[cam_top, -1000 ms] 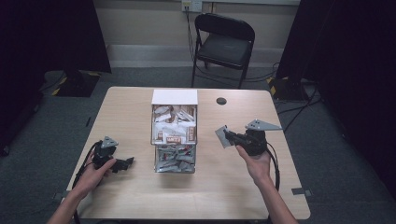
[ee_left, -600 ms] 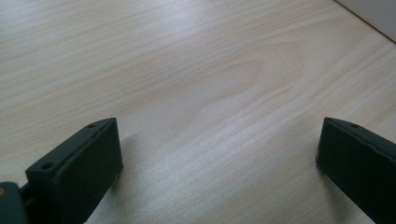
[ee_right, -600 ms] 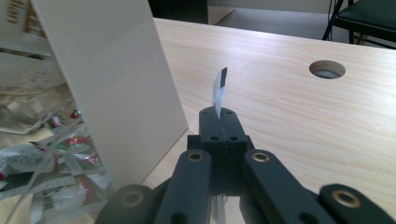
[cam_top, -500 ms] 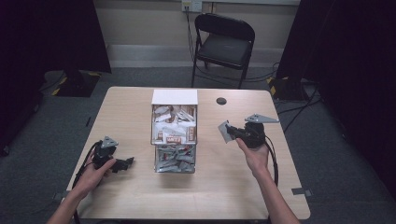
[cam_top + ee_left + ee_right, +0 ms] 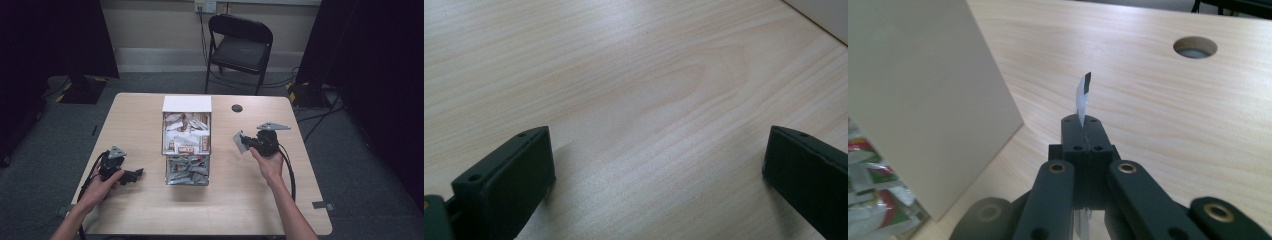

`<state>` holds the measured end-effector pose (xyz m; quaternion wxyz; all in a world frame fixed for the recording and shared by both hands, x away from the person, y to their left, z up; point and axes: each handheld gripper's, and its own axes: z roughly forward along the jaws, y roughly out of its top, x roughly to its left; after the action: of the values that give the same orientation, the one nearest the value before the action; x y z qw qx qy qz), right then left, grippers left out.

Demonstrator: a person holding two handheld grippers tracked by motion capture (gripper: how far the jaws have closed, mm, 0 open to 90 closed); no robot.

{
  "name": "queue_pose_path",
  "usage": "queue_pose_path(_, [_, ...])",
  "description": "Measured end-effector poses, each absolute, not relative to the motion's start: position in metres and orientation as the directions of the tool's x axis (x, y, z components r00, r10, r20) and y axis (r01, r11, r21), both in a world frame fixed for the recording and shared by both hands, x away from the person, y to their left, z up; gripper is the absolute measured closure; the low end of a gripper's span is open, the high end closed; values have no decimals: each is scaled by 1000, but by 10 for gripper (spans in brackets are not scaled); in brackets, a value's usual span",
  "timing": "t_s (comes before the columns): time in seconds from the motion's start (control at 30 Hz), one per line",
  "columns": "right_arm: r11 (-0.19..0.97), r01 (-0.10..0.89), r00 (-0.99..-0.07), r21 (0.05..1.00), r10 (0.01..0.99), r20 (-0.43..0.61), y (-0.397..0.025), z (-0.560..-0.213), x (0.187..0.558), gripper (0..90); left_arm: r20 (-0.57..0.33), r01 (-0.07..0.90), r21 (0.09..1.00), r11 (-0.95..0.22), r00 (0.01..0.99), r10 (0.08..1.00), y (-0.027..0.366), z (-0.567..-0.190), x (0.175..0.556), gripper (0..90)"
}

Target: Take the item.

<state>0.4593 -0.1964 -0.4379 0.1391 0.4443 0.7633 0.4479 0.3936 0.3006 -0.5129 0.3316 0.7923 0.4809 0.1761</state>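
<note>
Pale wood grain, matt black plastic, glossy foil

Table (image 5: 649,75) of light wood-look laminate, smooth, faintly satin, grain running in long streaks; round hole (image 5: 1195,47) at 1 o'clock in the right gripper view, grey inside. Right gripper (image 5: 1083,131) of matt black plastic with brass-coloured pivot pins, clamped on a thin shiny packet (image 5: 1082,97), silvery with a dark tip. Left gripper (image 5: 654,165) of the same dull black plastic, slightly grainy, small screw holes in the faces. Box (image 5: 923,90) at 9 o'clock with a flat matt off-white wall, card-like; glossy crinkled sachets (image 5: 868,200) at 8 o'clock
</note>
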Motion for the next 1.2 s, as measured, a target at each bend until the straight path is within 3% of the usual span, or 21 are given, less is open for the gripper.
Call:
queue_pose_path(0.57, [250,569,-571,784,806,157,-187,-460,463,900,-40,645,695,-318,475,879,301,-513,394,0])
queue_pose_path(1.2, [251,598,-585,761,786,201,-171,-484,459,900,-41,645,696,-316,474,879,301,-513,394,0])
